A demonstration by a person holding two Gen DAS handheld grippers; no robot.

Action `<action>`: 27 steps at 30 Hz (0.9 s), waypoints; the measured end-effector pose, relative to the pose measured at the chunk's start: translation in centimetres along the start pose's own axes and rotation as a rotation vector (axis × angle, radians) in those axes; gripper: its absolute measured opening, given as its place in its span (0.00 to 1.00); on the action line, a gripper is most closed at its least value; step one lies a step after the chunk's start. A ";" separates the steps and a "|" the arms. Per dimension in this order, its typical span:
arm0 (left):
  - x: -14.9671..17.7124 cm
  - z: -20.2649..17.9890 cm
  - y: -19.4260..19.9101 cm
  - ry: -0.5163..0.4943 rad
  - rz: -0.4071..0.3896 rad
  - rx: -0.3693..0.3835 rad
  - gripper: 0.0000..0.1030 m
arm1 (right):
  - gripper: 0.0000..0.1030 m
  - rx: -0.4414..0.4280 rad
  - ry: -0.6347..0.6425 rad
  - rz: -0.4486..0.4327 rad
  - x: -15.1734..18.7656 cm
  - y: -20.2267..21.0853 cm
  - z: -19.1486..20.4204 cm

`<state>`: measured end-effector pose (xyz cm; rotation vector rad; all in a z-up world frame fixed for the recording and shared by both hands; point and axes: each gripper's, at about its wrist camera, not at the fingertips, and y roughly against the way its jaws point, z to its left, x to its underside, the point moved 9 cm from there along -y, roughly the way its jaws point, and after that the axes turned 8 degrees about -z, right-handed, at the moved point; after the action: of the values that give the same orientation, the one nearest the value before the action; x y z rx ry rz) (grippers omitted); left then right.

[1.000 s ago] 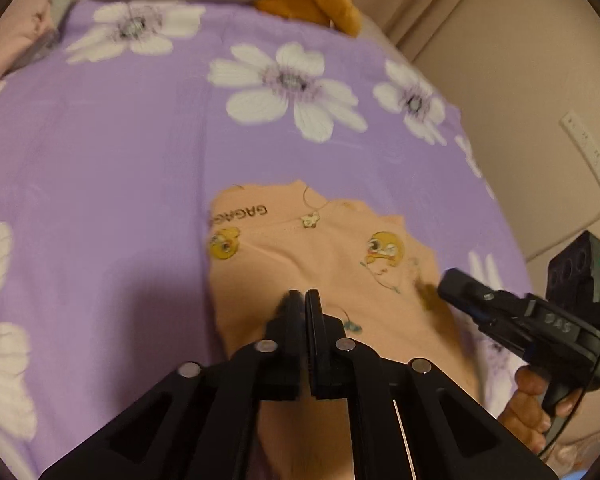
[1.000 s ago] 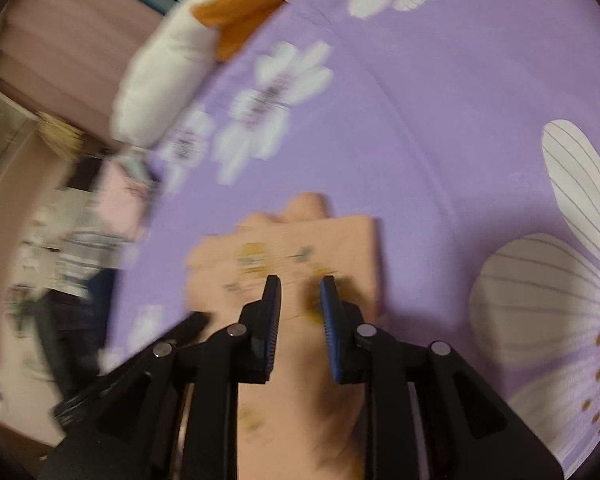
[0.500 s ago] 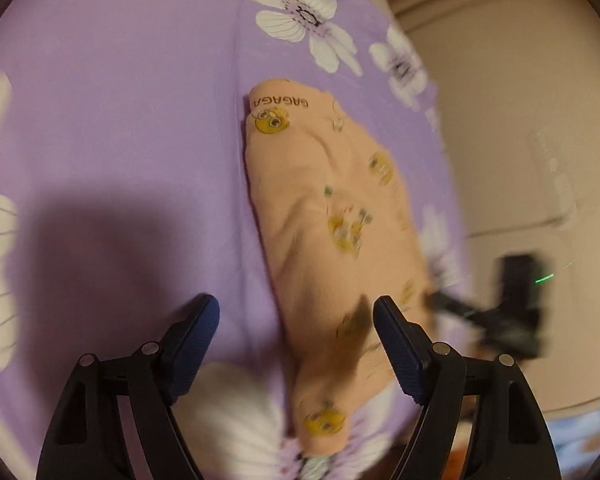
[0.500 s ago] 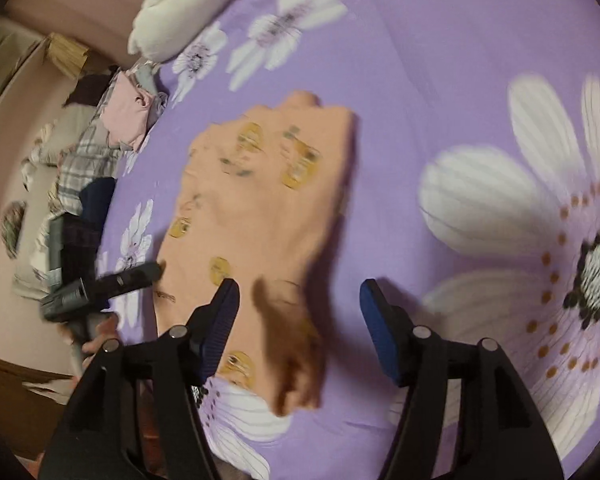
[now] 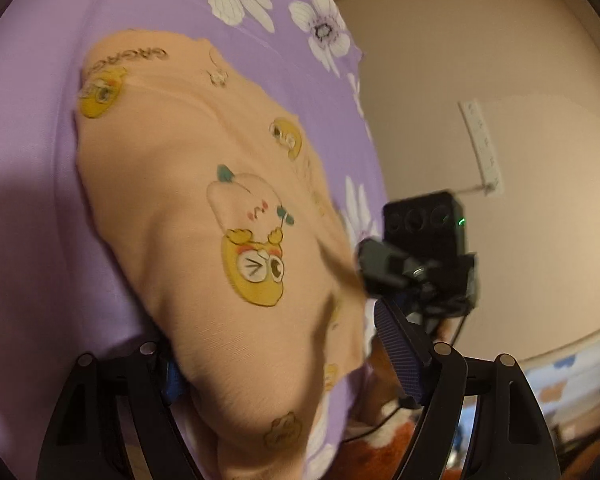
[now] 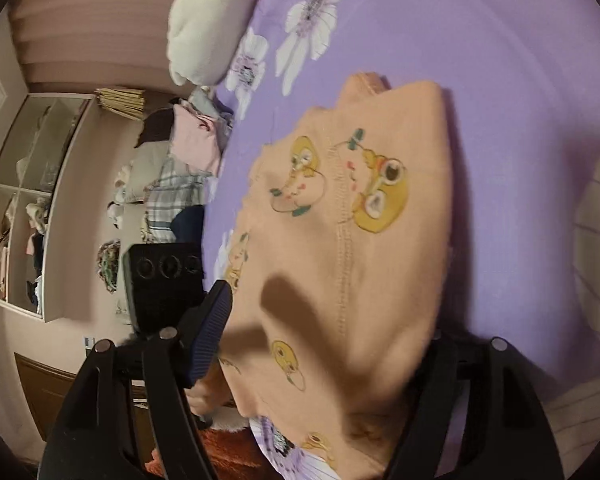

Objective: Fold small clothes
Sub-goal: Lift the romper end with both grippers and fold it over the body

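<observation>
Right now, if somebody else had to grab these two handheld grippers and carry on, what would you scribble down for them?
Left gripper: jaws wide, just opened, gripping nothing; garment's near end lies between them.
Right gripper: the same, jaws just opened, straddling the cloth.
Peach garment: lying on the purple floral bedsheet, duck print up, looks folded lengthwise, near end at the bed's edge.
Done: garment released.
Left: probably another fold, bringing the near end toward the far end, then smoothing.

We note a peach garment (image 5: pixel 188 184) printed with yellow ducks; purple bedsheet (image 6: pixel 500 60) bearing white flowers.
</observation>
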<state>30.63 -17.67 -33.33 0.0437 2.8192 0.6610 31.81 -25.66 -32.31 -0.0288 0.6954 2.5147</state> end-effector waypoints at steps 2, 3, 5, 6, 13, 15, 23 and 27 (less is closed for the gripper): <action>-0.4 0.2 0.0 0.027 -0.021 0.006 0.77 | 0.68 -0.024 -0.040 -0.017 -0.2 0.4 0.0; -0.5 0.3 -0.1 0.038 -0.019 0.007 0.77 | 0.66 -0.039 -0.059 -0.030 -0.5 0.2 0.1; -0.6 1.0 -0.3 0.048 -0.021 -0.041 0.66 | 0.62 -0.055 -0.076 -0.042 -0.4 0.2 0.2; -0.4 1.2 -0.1 0.046 -0.026 -0.068 0.61 | 0.61 -0.063 -0.063 -0.044 -0.6 -0.2 0.4; 0.2 1.9 0.2 -0.040 -0.107 -0.188 0.45 | 0.24 0.044 0.033 -0.015 -0.2 -0.7 -1.1; 0.3 1.9 -0.1 -0.074 -0.154 -0.248 0.43 | 0.20 0.038 0.016 -0.038 -0.2 -0.5 -1.7; 0.7 1.2 -0.6 -0.246 -0.230 -0.411 0.43 | 0.19 0.078 0.075 -0.099 -0.4 -0.3 -1.8; 0.8 1.5 -0.3 -0.245 -0.236 -0.396 0.43 | 0.19 0.082 0.085 -0.102 -0.4 -0.4 -1.7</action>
<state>30.27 -17.22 -34.94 -0.2559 2.3667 1.0589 32.18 -26.44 -33.93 -0.1395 0.8098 2.3967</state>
